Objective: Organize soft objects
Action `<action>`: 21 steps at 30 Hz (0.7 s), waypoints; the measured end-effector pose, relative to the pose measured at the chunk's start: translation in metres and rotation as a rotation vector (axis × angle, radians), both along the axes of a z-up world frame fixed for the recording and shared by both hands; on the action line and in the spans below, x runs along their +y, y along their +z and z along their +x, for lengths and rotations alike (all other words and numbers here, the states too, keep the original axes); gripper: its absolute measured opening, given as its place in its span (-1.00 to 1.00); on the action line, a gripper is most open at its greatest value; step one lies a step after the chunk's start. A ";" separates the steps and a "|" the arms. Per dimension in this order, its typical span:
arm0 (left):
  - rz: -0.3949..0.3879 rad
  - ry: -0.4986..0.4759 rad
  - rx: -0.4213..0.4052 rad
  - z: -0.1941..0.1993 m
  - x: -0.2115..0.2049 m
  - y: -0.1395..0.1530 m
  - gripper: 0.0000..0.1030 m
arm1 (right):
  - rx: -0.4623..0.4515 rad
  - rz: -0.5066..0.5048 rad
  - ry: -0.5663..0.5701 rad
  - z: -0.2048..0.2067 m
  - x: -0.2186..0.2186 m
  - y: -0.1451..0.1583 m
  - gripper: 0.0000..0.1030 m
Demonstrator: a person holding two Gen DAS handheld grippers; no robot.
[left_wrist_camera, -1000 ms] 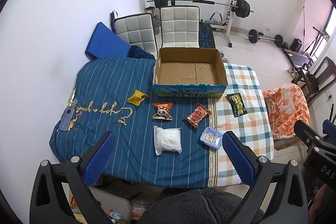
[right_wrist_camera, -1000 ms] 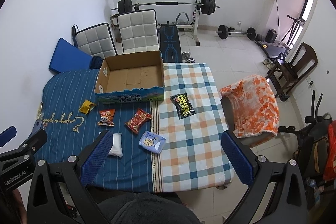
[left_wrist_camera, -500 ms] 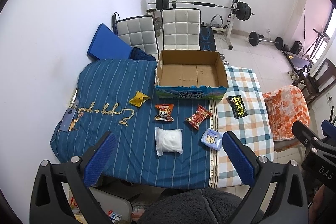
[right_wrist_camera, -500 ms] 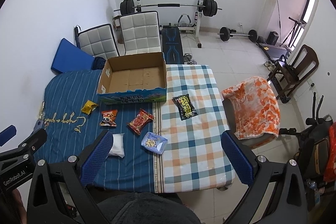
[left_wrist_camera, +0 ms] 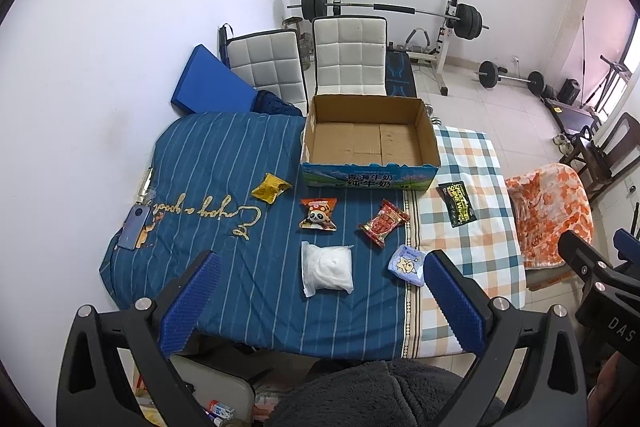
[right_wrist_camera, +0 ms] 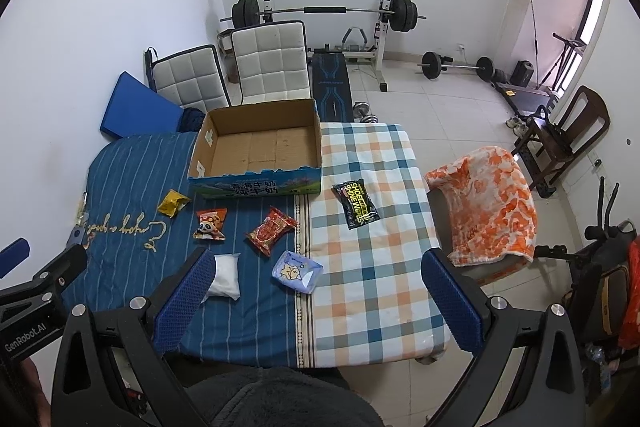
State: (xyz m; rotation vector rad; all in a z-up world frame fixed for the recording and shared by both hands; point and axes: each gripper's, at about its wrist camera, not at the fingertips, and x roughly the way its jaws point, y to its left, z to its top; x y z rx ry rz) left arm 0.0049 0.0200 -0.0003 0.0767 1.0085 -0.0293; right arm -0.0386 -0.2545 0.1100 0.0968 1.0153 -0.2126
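An open cardboard box [left_wrist_camera: 370,143] is seen at the far edge of a surface [left_wrist_camera: 224,163] draped in a blue striped cloth on one side and a checked cloth [right_wrist_camera: 372,267] on the other, its long axis lying across the view and its printed front wall turned toward the cameras. Six soft packets are laid out in front of the box, none touching it. A yellow packet [left_wrist_camera: 270,187] is set just off the box's front left corner, tilted. A panda-print packet [left_wrist_camera: 318,214] is placed before the box's front wall, its long axis running away from the box and its picture upright to the viewer. A red packet [left_wrist_camera: 383,223] is angled diagonally beside it, one end aimed toward the box's right corner. A black wipes packet [right_wrist_camera: 355,203] is laid on the checked cloth off the box's front right corner, its long axis running away from the box with a slight slant. Farther from the box, a white pouch [left_wrist_camera: 327,268] is seen lying flat with its long axis pointing away from the box, and a pale blue packet [left_wrist_camera: 407,264] is tilted at the seam between the two cloths. The left claw [left_wrist_camera: 318,301] and the right claw [right_wrist_camera: 316,301] are both held spread wide above the near edge of the surface, well apart from the box, with nothing between their blue pads [left_wrist_camera: 191,303].
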 end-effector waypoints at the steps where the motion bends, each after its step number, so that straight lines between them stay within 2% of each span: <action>1: 0.000 -0.001 0.000 0.000 0.001 0.000 1.00 | -0.001 0.003 0.000 0.000 -0.001 -0.001 1.00; 21: 0.008 0.014 -0.043 0.001 0.002 0.014 1.00 | -0.022 -0.012 0.026 0.003 0.007 0.001 1.00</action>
